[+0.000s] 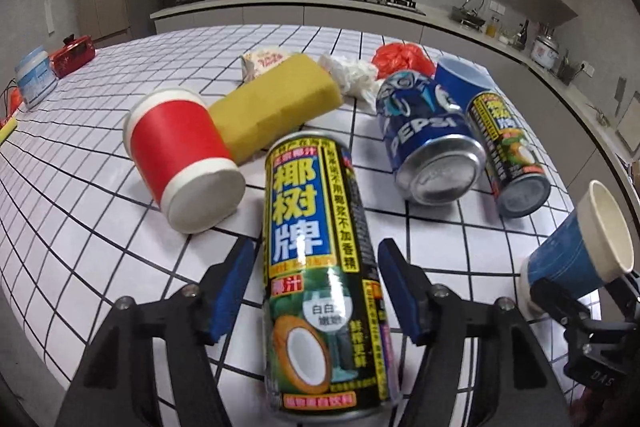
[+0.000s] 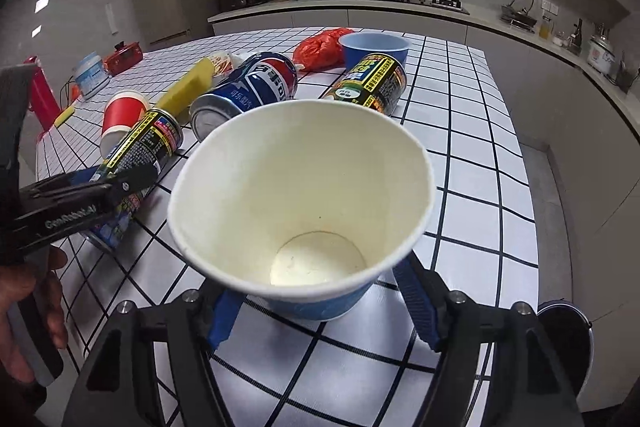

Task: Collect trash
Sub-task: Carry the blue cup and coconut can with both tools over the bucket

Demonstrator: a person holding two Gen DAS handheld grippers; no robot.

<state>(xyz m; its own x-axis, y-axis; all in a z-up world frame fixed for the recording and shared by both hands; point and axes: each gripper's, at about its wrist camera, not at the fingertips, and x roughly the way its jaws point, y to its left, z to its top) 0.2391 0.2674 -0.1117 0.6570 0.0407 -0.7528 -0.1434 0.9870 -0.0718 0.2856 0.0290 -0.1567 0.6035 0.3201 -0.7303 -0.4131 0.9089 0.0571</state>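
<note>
Between left fingers (image 1: 316,291), coconut can (image 1: 320,267) lies on surface (image 1: 100,227), pads not visibly clamped: rigid, slick, grab mid-body. Right fingers (image 2: 320,311) straddle paper cup (image 2: 300,195), grip unclear; light, crushable.

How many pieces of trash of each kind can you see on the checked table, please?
Cans: 3 – coconut juice can, Pepsi can, second coconut juice can
Cups: 3 – red cup, blue paper cup, blue cup
Sponges: 1 – yellow sponge
Bags and wrappers: 3 – red bag, white bag, snack packet
Total: 10
</note>
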